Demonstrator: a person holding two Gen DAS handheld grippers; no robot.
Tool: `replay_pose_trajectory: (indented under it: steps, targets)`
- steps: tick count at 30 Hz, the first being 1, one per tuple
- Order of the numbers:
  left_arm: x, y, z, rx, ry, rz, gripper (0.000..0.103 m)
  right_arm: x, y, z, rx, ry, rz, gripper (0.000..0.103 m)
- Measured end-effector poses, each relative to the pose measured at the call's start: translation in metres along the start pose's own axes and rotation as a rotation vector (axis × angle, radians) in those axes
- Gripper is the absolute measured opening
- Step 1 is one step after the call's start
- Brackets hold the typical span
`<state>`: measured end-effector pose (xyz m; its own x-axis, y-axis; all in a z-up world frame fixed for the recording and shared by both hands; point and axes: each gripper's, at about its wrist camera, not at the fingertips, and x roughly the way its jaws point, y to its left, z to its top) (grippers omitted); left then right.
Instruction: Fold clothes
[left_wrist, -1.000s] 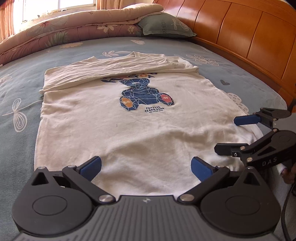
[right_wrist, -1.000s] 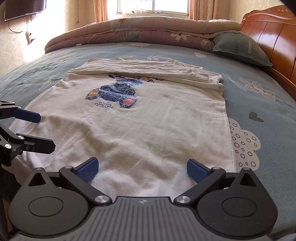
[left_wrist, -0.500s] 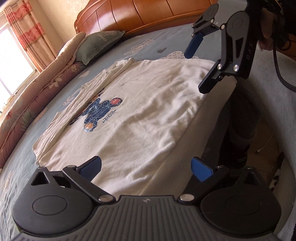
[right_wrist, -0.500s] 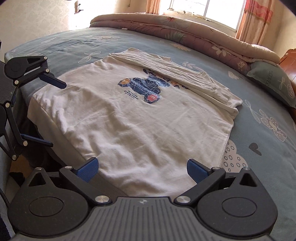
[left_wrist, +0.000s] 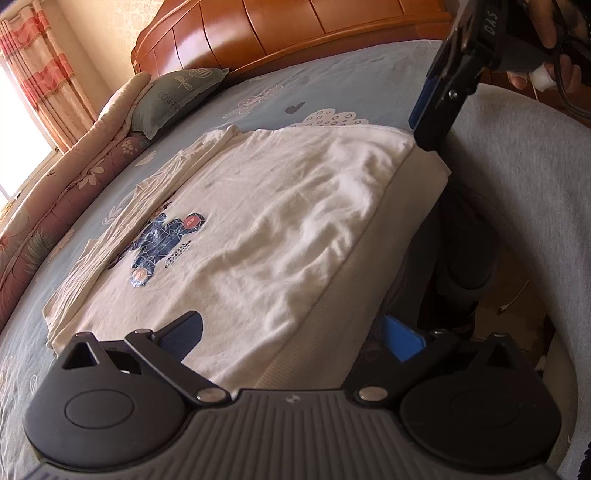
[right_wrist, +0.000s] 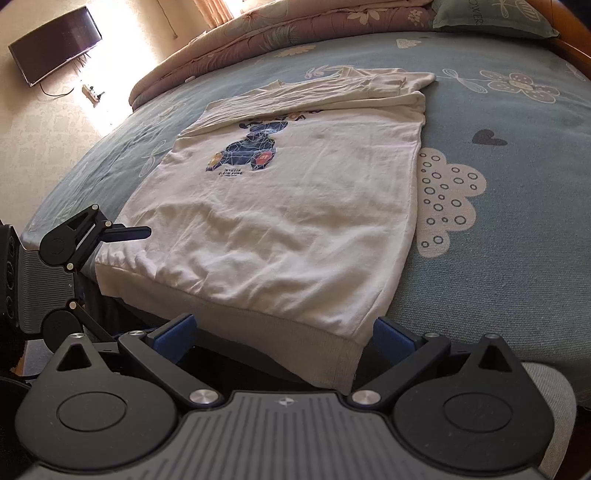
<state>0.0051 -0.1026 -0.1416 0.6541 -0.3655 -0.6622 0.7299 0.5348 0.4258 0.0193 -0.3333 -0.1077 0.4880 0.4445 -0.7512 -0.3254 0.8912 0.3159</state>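
Left wrist view: the left gripper (left_wrist: 291, 338), jaws apart, has swung to the near-left hem corner of the cream cotton sweatshirt with a blue bear print (left_wrist: 258, 229), flat on the blue floral bedsheet (left_wrist: 332, 88). Right wrist view: the right gripper (right_wrist: 284, 338), jaws apart, now straddles the near-right ribbed hem (right_wrist: 295, 347), which overhangs the bed edge.

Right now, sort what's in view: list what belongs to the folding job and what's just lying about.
For the job:
white sweatshirt
left gripper, open at the hem
right gripper, open at the hem

Just lying about:
green pillow
rolled quilt
television
headboard
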Motion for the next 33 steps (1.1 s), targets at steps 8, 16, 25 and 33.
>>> replay_pose_trajectory:
  steps: [8,16,25,33]
  targets:
    - [0.003,-0.004,-0.019,0.106,0.054,0.071,0.102,0.015,0.046,0.007,-0.267,-0.020,-0.156,0.103]
    - [0.015,-0.023,-0.037,0.315,0.040,0.214,0.102,0.022,0.061,0.028,-0.315,-0.047,-0.168,0.103]
    - [-0.013,-0.006,-0.020,0.242,-0.034,0.220,0.102,0.010,0.078,0.016,-0.515,-0.089,-0.264,0.103]
    - [-0.026,0.012,-0.008,0.140,-0.067,0.212,0.102,0.032,0.121,-0.010,-0.844,-0.047,-0.249,0.103]
